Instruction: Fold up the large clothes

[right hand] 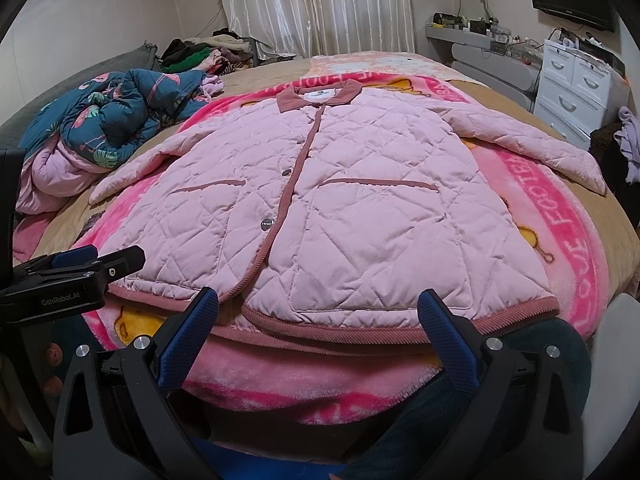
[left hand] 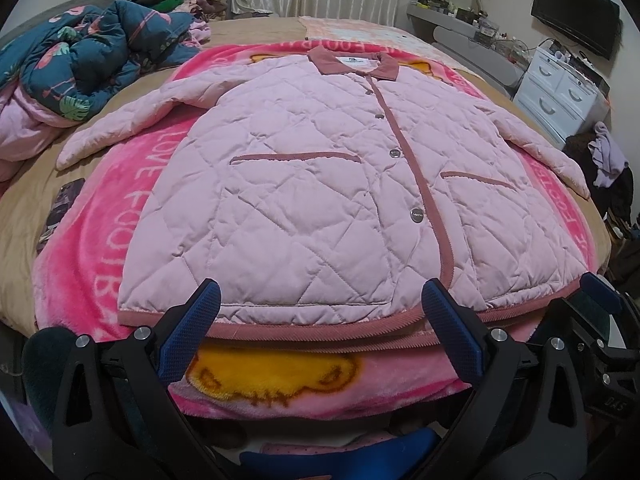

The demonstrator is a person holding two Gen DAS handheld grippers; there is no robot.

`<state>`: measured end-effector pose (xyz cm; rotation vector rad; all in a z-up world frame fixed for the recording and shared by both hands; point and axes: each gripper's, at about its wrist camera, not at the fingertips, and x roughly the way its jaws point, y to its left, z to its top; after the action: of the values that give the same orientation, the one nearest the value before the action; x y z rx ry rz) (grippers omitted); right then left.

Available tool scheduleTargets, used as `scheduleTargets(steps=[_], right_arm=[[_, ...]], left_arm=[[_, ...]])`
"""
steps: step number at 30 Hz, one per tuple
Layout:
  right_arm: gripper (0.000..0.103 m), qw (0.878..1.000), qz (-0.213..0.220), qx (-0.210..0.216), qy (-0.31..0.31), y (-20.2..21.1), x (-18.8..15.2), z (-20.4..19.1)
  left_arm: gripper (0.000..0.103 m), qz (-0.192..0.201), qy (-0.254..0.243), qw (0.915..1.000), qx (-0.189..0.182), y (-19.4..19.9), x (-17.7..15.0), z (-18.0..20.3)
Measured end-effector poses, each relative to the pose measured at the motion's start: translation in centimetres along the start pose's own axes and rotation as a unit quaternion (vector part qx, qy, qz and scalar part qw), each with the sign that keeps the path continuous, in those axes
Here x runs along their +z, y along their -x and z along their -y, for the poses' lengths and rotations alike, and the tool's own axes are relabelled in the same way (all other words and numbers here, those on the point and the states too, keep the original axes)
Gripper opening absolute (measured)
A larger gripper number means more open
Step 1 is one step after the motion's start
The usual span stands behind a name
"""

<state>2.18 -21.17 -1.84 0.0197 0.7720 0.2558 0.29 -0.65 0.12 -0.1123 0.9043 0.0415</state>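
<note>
A pink quilted jacket [left hand: 320,184] is spread flat on a pink blanket [left hand: 116,240], its hem just ahead of both claws. The left gripper [left hand: 320,332] and right gripper [right hand: 318,334] are held wide, gripping nothing. A crumpled blue quilt [left hand: 80,52] is seen far ahead-left; white drawers [right hand: 576,80] far ahead-right.

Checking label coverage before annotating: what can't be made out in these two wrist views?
- Jacket collar label text: too small in both views.
- Jacket's back and lining: hidden, it lies front up on the pink blanket.
- Dark flat object at the blanket's left edge: partly under the blanket, identity unclear.
- Left gripper and right gripper bodies: cut off by the bottom edge.
- Shelf clutter: too small.
</note>
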Motion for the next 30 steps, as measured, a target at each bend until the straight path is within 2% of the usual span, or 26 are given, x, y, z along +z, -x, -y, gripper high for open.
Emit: scheduleTargets(steps=[12,17,23,30], right_arm=[[0.099,1.0,-0.005,0.003,0.003,-0.4,0.1,-0.6],[0.099,1.0,-0.013,0.004,0.005,-2.0,0.6,-0.6],[0.099,1.0,-0.029,0.008,-0.001,-3.1,2.8,0.1],[0.099,1.0,-0.024,0.003,0.001,-4.4,7.2,0.7]], left_arm=[[0.094,-0.004,-0.001,1.0,-0.001,-0.8,0.1,0.1],[0.094,-0.005,0.0,1.0,-0.001,-1.2,0.5,-0.3],[0.094,-0.003,0.007,1.0,-0.001,-2.4,2.6,-1.1],[0.094,0.0,0.02,0.9997,0.01,-3.9,6.1,-1.5]])
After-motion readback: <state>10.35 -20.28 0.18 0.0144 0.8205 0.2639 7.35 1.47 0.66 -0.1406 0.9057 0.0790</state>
